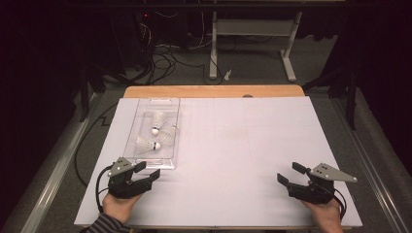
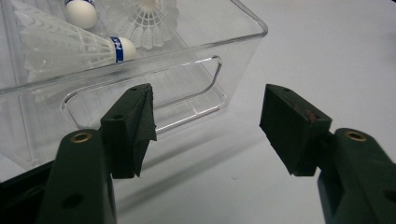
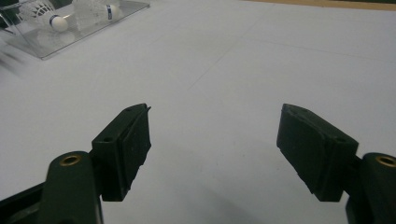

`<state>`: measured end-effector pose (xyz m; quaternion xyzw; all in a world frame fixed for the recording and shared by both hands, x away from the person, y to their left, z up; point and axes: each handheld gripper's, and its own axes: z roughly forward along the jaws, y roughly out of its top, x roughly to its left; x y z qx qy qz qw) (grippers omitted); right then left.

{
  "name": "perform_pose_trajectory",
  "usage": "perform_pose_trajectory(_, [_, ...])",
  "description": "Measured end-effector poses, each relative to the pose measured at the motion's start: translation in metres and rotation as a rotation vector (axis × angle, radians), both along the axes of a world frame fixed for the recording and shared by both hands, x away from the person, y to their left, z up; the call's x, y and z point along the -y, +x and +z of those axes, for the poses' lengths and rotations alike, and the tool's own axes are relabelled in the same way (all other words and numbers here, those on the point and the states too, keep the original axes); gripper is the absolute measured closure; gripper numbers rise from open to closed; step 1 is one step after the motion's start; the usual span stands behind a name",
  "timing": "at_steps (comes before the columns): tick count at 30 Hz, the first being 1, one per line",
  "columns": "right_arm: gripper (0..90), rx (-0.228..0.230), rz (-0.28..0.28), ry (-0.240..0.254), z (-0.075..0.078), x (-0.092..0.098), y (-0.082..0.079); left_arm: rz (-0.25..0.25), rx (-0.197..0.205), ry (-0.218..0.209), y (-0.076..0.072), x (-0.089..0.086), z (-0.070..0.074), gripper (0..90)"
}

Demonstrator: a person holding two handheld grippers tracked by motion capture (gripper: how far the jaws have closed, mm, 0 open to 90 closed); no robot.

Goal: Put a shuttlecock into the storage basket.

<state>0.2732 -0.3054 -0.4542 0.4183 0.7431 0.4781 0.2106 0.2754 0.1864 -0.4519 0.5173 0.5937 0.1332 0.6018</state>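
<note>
Both pairs of jaws stand spread wide with nothing between them. The left gripper rests on the white table at the near left, just beside the near end of a clear plastic box, its jaws aimed at the box's corner but apart from it. Three white shuttlecocks lie inside the box. The right gripper sits at the near right, well apart from the box.

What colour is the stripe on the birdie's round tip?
Blue, on the white shuttlecock in the clear box; the left gripper view shows it best.
</note>
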Motion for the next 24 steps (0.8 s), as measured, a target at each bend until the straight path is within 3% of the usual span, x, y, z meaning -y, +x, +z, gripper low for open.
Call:
perform_pose_trajectory(8, [26.6, -0.004, -0.002, 0.001, -0.0001, 0.0002, -0.0003, -0.018, -0.036, 0.001, 0.0014, -0.0001, -0.0036, 35.8])
perform_pose_trajectory(24, [26.5, -0.011, 0.008, 0.002, -0.0005, -0.0001, 0.0002, -0.029, -0.036, 0.014, 0.0014, 0.0044, -0.0046, 35.8])
